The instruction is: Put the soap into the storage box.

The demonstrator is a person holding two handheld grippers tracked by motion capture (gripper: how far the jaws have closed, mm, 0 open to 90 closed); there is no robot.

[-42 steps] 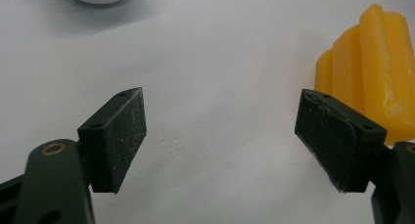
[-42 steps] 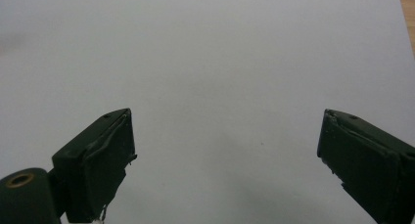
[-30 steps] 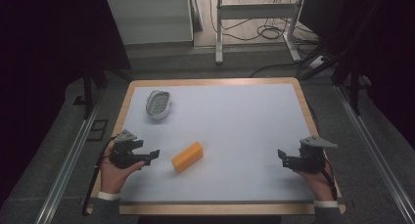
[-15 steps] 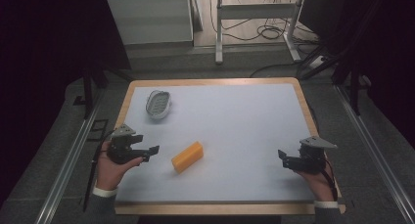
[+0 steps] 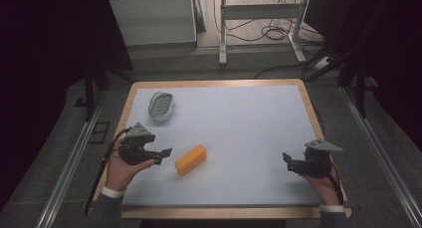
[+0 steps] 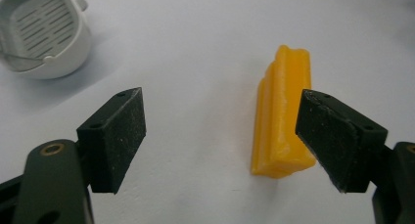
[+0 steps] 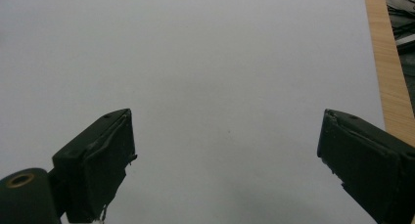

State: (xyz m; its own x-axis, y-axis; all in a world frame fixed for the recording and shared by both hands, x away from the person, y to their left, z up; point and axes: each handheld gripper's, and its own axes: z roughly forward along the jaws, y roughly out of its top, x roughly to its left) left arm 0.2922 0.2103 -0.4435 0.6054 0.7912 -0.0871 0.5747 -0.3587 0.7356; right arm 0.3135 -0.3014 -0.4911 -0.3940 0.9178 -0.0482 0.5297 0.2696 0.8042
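High view: near the front edge of the pale tabletop [image 5: 249, 118], the left gripper [image 5: 161, 156] and right gripper [image 5: 288, 162] hold their fingers apart. The yellow block [image 5: 190, 159] lies just beside the left gripper. A white strainer [image 5: 160, 106] sits toward the far left corner; beyond it, grey floor [image 5: 209, 63], cables [image 5: 268, 34] and metal table legs [image 5: 222, 29].

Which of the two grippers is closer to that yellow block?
Left. The left gripper sits open just beside the yellow block; the right gripper waits open far across the table.
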